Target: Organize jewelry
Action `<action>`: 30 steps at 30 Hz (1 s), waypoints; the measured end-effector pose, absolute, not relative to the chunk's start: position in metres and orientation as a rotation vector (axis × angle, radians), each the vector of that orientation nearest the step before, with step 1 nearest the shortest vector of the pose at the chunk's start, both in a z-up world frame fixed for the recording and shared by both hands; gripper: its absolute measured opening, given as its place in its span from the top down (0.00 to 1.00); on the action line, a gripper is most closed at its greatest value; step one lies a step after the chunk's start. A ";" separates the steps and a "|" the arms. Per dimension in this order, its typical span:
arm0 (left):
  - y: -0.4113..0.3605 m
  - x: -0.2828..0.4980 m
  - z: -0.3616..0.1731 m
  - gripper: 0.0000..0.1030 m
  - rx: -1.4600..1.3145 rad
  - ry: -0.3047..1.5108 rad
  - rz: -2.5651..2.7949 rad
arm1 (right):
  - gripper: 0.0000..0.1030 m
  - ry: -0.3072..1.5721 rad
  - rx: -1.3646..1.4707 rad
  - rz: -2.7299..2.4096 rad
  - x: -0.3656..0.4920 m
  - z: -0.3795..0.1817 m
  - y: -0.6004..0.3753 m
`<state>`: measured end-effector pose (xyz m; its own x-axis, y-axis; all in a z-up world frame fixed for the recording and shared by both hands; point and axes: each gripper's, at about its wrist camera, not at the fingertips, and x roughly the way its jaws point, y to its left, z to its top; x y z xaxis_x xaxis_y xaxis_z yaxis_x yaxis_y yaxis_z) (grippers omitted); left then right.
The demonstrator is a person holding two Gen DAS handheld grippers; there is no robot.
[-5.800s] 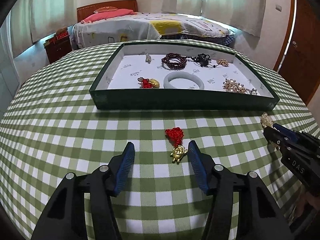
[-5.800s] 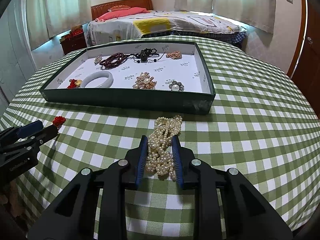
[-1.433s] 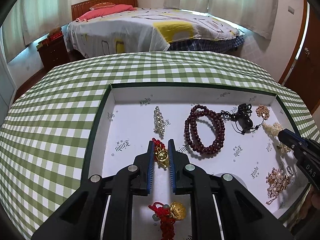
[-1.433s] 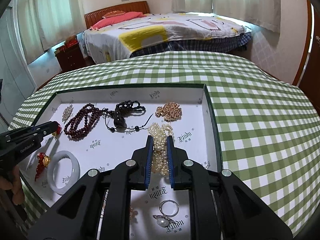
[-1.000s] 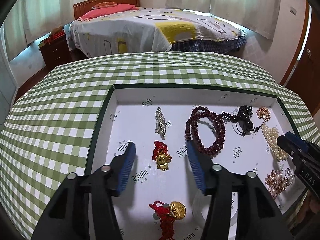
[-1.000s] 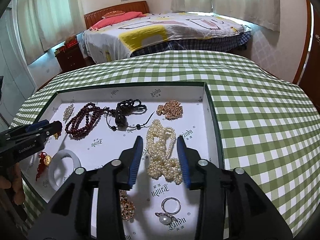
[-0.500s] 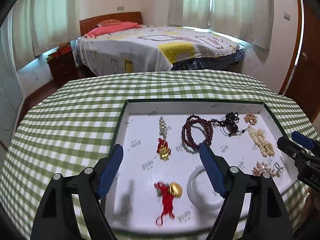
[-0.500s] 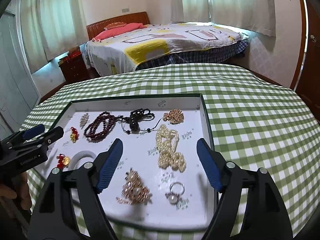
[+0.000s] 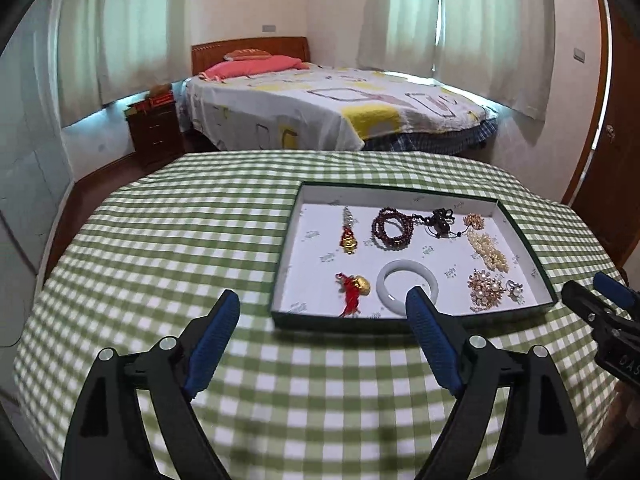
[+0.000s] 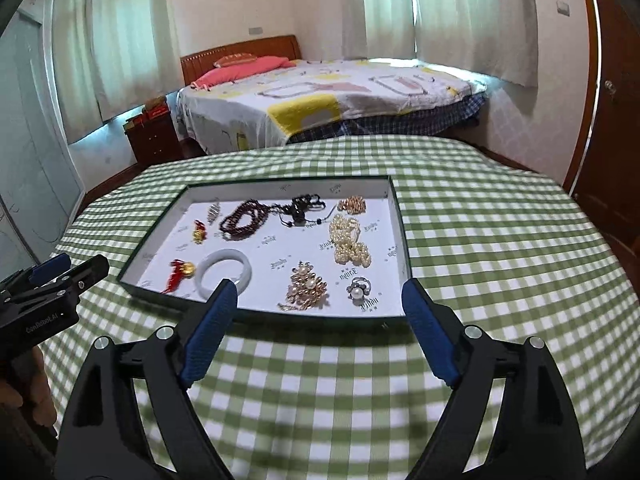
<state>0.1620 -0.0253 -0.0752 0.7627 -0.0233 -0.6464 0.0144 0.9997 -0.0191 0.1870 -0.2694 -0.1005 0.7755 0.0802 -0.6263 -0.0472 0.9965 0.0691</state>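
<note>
I hold both tongs, left gripper and right gripper, spread wide and empty above the table's near edge; the pearl necklace lies by the tray's right wall.

Bedroom with a patterned-quilt bed, wooden headboard, dark nightstand, pale curtains over bright windows, wooden door

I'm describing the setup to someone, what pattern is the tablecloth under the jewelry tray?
Green and white checks on the tablecloth, clearest in the right wrist view.
</note>
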 end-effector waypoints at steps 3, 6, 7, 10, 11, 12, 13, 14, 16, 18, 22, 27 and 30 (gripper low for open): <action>-0.022 0.141 -0.060 0.19 -0.013 0.674 -0.009 | 0.16 0.645 0.042 0.077 0.166 -0.083 -0.264; -0.019 0.123 -0.046 0.19 -0.015 0.646 0.005 | 0.14 0.610 0.023 0.087 0.147 -0.066 -0.258; -0.019 0.117 -0.041 0.19 -0.015 0.635 0.006 | 0.14 0.603 0.022 0.092 0.142 -0.062 -0.257; -0.018 0.103 -0.030 0.19 -0.011 0.610 0.008 | 0.13 0.572 0.014 0.105 0.127 -0.048 -0.253; -0.018 0.099 -0.026 0.19 -0.009 0.602 0.008 | 0.13 0.567 0.008 0.107 0.123 -0.044 -0.251; -0.018 0.094 -0.022 0.19 -0.009 0.592 0.010 | 0.13 0.564 0.005 0.110 0.119 -0.041 -0.251; -0.017 0.090 -0.019 0.19 -0.011 0.585 0.012 | 0.13 0.557 0.004 0.114 0.115 -0.037 -0.250; -0.016 0.085 -0.015 0.19 -0.014 0.576 0.015 | 0.13 0.550 0.005 0.116 0.111 -0.034 -0.250; -0.014 0.077 -0.008 0.18 -0.019 0.567 0.020 | 0.13 0.537 0.005 0.119 0.102 -0.026 -0.250; -0.013 0.069 -0.001 0.18 -0.026 0.557 0.020 | 0.12 0.527 0.005 0.122 0.095 -0.021 -0.250; -0.011 0.057 0.012 0.18 -0.035 0.531 0.022 | 0.12 0.501 0.004 0.123 0.081 -0.010 -0.251; -0.009 0.040 0.029 0.18 -0.041 0.481 0.028 | 0.12 0.466 0.007 0.122 0.066 0.002 -0.254; -0.009 0.032 0.036 0.18 -0.042 0.460 0.028 | 0.12 0.452 0.002 0.121 0.060 0.007 -0.255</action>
